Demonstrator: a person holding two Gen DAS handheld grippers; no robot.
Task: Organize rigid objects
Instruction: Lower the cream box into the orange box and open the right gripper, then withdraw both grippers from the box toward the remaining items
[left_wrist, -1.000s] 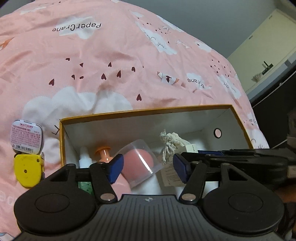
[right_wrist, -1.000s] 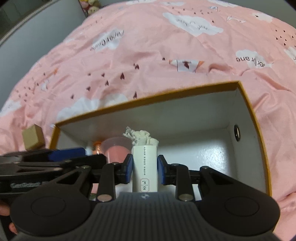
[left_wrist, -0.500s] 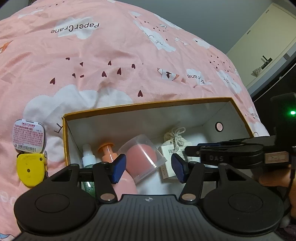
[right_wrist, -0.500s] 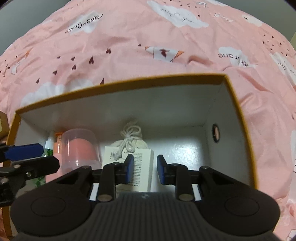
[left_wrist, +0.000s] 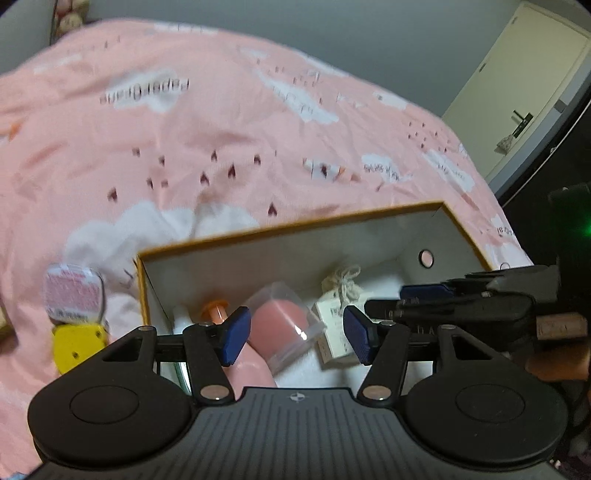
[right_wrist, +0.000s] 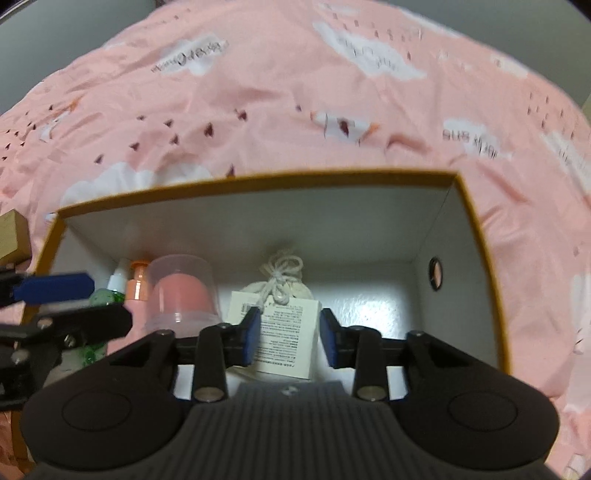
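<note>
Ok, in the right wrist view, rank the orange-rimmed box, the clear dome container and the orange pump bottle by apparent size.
1. orange-rimmed box, by far the largest.
2. clear dome container.
3. orange pump bottle, smallest, though the dome hides part of it.

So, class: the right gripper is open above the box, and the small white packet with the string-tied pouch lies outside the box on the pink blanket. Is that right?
Not quite. The right gripper is open above the box, but the white packet with its pouch lies inside the box, not out on the pink blanket. The right wrist view shows this.

matt cardboard box, clear plastic dome
</note>
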